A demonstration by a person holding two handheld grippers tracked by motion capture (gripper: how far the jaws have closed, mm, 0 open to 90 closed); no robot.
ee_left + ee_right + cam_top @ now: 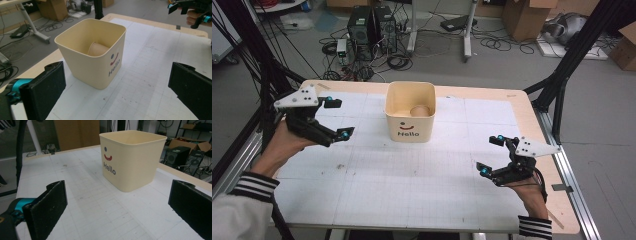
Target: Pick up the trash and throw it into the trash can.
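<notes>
A cream square tub (pixel 410 112) with a smiley and "Hello" on its front stands at the table's far middle. A tan paper cup (pixel 420 111) lies on its side inside the tub (pixel 92 51), seen as a cup (pixel 98 49) in the left gripper view. My left gripper (pixel 337 119) hovers open left of the tub, nothing between its jaws. My right gripper (pixel 490 155) is open at the right, nearer the front edge, also holding nothing. The tub (pixel 132 157) stands ahead of the right gripper's jaws.
The table (pixel 377 180) is covered by a white grid mat with scuff marks. Black frame legs stand at both sides. Computer towers (pixel 371 27), cables and cardboard boxes (pixel 524 15) lie on the floor beyond the far edge.
</notes>
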